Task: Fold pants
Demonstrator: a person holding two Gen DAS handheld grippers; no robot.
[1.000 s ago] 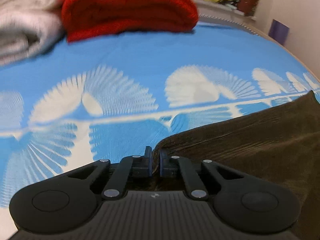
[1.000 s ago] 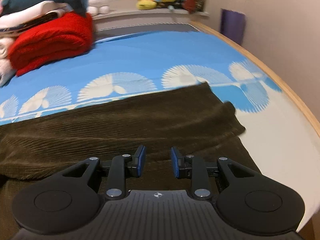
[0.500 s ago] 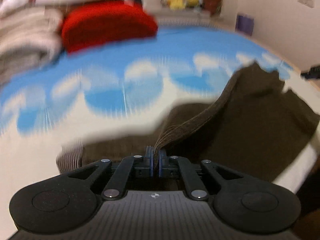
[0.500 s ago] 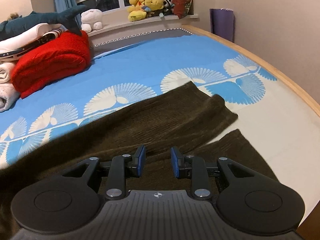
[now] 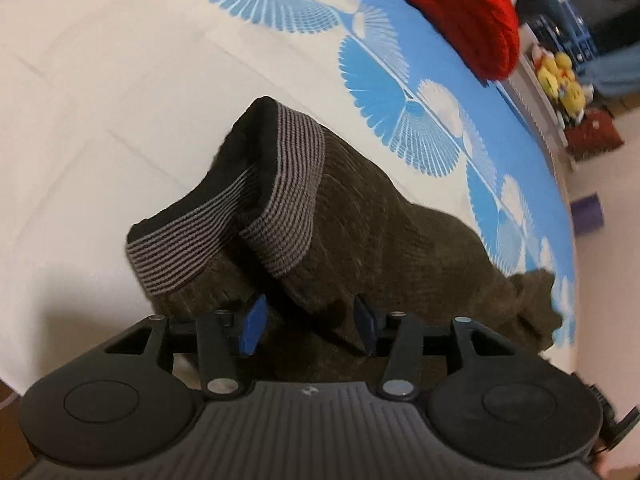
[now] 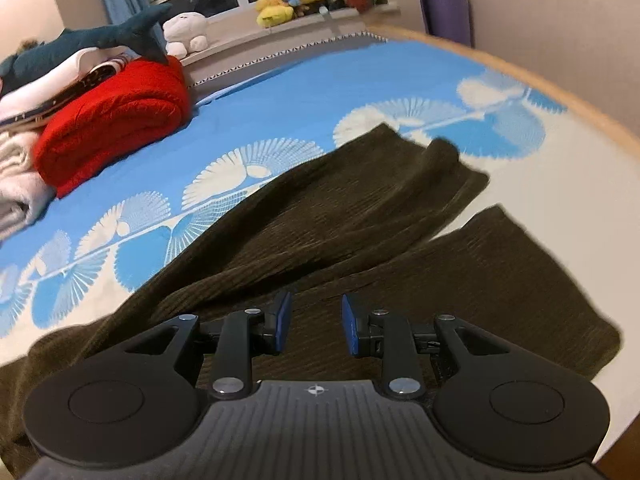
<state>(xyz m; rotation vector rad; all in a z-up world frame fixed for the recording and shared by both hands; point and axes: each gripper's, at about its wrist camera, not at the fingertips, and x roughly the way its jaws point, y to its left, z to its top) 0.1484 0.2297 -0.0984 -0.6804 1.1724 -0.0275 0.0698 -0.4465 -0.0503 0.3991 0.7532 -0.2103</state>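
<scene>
Pants [image 5: 380, 220] of dark brown ribbed cloth lie on a bed sheet [image 5: 100, 100] that is white along one side and blue with white fan shapes along the other. In the left wrist view their striped grey elastic waistband [image 5: 280, 200] stands up in a loose, open fold, tilted toward the white part of the sheet. The left gripper [image 5: 308, 326] points steeply down at the cloth just below that band. Its jaws are opening: the blue pads [image 5: 252, 324] stand apart, with a ridge of brown cloth running between them, and neither pad presses on it. A red folded blanket [image 5: 460, 8] lies at the top edge, with yellow plush toys [image 5: 560, 84] beyond it.

In the right wrist view the pants spread across the sheet, one leg [image 6: 360, 200] folded diagonally over the other [image 6: 520, 280], whose end lies flat near the white edge. The right gripper [image 6: 316, 326] hangs over the cloth with its pads a little apart and nothing clamped between them. The red blanket sits far left beside folded pale laundry [image 6: 16, 184], with a plush shark [image 6: 92, 40] on top.
</scene>
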